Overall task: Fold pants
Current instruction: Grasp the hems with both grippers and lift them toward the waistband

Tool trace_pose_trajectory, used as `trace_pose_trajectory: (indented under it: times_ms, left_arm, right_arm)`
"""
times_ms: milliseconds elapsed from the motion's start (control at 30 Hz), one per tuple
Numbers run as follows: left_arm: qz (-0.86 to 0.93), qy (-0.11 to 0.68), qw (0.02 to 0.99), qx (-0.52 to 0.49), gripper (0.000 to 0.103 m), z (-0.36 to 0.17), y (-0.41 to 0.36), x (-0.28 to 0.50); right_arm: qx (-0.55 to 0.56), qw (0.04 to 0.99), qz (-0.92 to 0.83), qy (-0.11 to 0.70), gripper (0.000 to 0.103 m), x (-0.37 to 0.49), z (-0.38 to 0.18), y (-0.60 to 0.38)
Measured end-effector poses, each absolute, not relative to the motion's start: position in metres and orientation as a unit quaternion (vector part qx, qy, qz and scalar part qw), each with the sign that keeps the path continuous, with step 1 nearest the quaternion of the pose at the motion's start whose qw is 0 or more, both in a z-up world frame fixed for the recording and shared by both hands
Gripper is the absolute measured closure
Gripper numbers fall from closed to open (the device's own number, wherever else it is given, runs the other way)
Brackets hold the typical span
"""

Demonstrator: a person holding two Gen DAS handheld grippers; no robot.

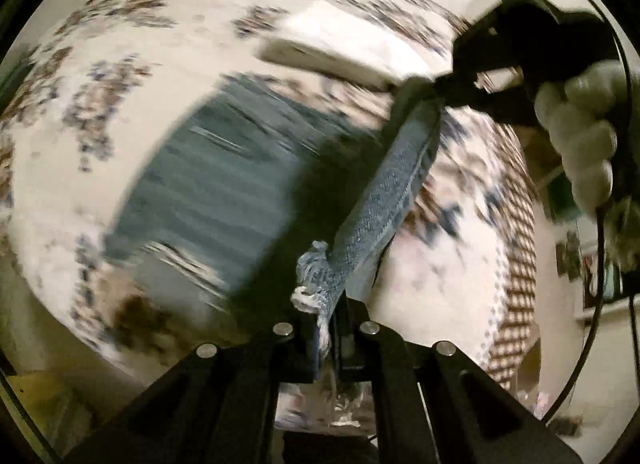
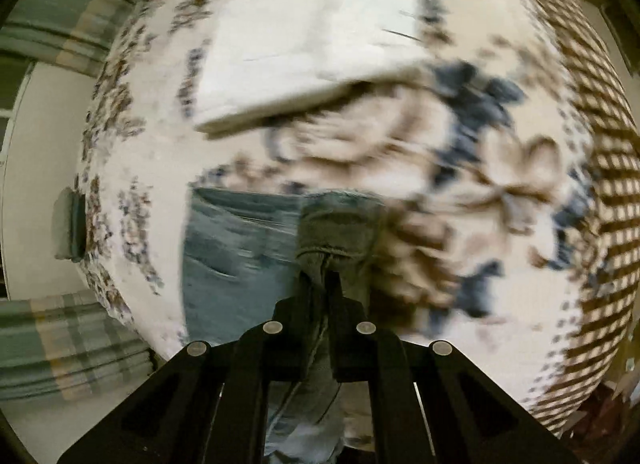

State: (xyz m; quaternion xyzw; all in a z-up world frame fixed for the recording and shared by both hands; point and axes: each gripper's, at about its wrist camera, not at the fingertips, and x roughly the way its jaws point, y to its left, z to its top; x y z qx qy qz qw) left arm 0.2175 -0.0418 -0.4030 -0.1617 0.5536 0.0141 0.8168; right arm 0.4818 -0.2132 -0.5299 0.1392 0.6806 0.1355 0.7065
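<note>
A floral-patterned bedspread (image 2: 132, 151) fills the view — plaid curtains (image 2: 60, 15) hang beyond, beside pale walls (image 2: 36, 183).

The left gripper (image 1: 331, 328) pinches the frayed hem of the blue jeans (image 1: 224, 191). A strip of denim stretches tight from it up to the right gripper (image 1: 444, 87), which bites the other end near the top right. A gloved hand (image 1: 576, 135) holds that gripper. The rest of the jeans lies blurry on the flowered bedspread (image 1: 132, 75). A white folded cloth (image 1: 340, 43) sits near the far edge of the bed.
</note>
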Motion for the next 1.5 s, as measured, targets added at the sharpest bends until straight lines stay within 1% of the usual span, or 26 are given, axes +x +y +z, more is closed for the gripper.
trace_pose_trajectory:
  times_ms: [33, 167, 300, 400, 533, 567, 633, 700, 733, 767, 800, 833, 867, 900, 967, 1000, 1033, 1067, 1200, 1300, 1400, 1467, 1500]
  left_arm:
    - [0.023, 0.551, 0.816, -0.170, 0.100, -0.403, -0.024, 0.218]
    - [0.055, 0.546, 0.812, -0.198, 0.100, -0.415, 0.034, 0.218]
    - [0.086, 0.548, 0.804, -0.217, 0.100, -0.443, 0.077, 0.217]
    - [0.102, 0.556, 0.791, -0.233, 0.100, -0.473, 0.100, 0.217]
    - [0.125, 0.570, 0.766, -0.269, 0.100, -0.511, 0.122, 0.212]
    - [0.132, 0.572, 0.762, -0.274, 0.096, -0.516, 0.123, 0.209]
    - [0.141, 0.573, 0.751, -0.298, 0.096, -0.527, 0.131, 0.202]
    - [0.142, 0.568, 0.738, -0.336, 0.094, -0.535, 0.141, 0.194]
    - [0.142, 0.564, 0.731, -0.356, 0.094, -0.537, 0.146, 0.189]
    - [0.150, 0.564, 0.727, -0.362, 0.086, -0.537, 0.149, 0.186]
    - [0.161, 0.564, 0.727, -0.357, 0.070, -0.536, 0.151, 0.183]
    - [0.175, 0.559, 0.731, -0.351, 0.060, -0.531, 0.154, 0.179]
    - [0.183, 0.550, 0.734, -0.353, 0.038, -0.527, 0.157, 0.174]
    - [0.190, 0.545, 0.735, -0.356, 0.024, -0.524, 0.158, 0.172]
    - [0.206, 0.525, 0.741, -0.364, 0.023, -0.509, 0.158, 0.161]
    - [0.211, 0.520, 0.742, -0.367, 0.023, -0.504, 0.157, 0.157]
    - [0.219, 0.517, 0.739, -0.373, 0.022, -0.498, 0.152, 0.152]
    - [0.224, 0.512, 0.734, -0.385, 0.023, -0.493, 0.146, 0.146]
    - [0.229, 0.512, 0.697, -0.447, 0.023, -0.497, 0.097, 0.134]
    - [0.228, 0.539, 0.656, -0.477, 0.023, -0.525, 0.048, 0.137]
    - [0.227, 0.528, 0.616, -0.539, 0.024, -0.551, 0.021, 0.130]
    - [0.223, 0.509, 0.610, -0.565, 0.025, -0.563, 0.011, 0.130]
    - [0.218, 0.503, 0.622, -0.559, 0.041, -0.564, 0.006, 0.135]
  right_arm:
    - [0.138, 0.707, 0.138, 0.679, 0.096, 0.484, -0.529, -0.198]
    - [0.110, 0.709, 0.150, 0.680, 0.096, 0.497, -0.529, -0.086]
    - [0.065, 0.707, 0.164, 0.684, 0.096, 0.498, -0.524, 0.013]
    - [0.025, 0.705, 0.159, 0.691, 0.096, 0.505, -0.541, 0.079]
    - [-0.019, 0.694, 0.147, 0.704, 0.096, 0.503, -0.572, 0.123]
    - [-0.032, 0.693, 0.147, 0.705, 0.096, 0.500, -0.577, 0.128]
    - [-0.052, 0.690, 0.146, 0.707, 0.095, 0.496, -0.581, 0.135]
    - [-0.055, 0.682, 0.154, 0.713, 0.093, 0.495, -0.583, 0.137]
    - [-0.050, 0.678, 0.159, 0.716, 0.088, 0.495, -0.582, 0.136]
    - [-0.039, 0.672, 0.175, 0.719, 0.083, 0.495, -0.579, 0.137]
    - [-0.028, 0.664, 0.194, 0.722, 0.077, 0.494, -0.575, 0.134]
    - [-0.022, 0.657, 0.205, 0.725, 0.062, 0.493, -0.572, 0.130]
    - [-0.014, 0.651, 0.223, 0.725, 0.050, 0.490, -0.565, 0.121]
    - [-0.011, 0.650, 0.235, 0.723, 0.044, 0.487, -0.558, 0.110]
    - [-0.012, 0.651, 0.250, 0.717, 0.025, 0.482, -0.547, 0.090]
    - [-0.010, 0.648, 0.262, 0.716, 0.021, 0.478, -0.543, 0.079]
    - [-0.009, 0.645, 0.269, 0.715, 0.012, 0.474, -0.540, 0.064]
    - [-0.008, 0.643, 0.273, 0.715, 0.007, 0.470, -0.538, 0.053]
    - [-0.008, 0.625, 0.273, 0.731, 0.007, 0.454, -0.534, -0.014]
    - [-0.007, 0.613, 0.267, 0.744, 0.007, 0.444, -0.539, -0.057]
    - [-0.011, 0.604, 0.266, 0.752, 0.007, 0.437, -0.550, -0.086]
    - [-0.011, 0.598, 0.271, 0.755, 0.007, 0.435, -0.560, -0.100]
    - [-0.011, 0.594, 0.276, 0.756, 0.007, 0.435, -0.562, -0.105]
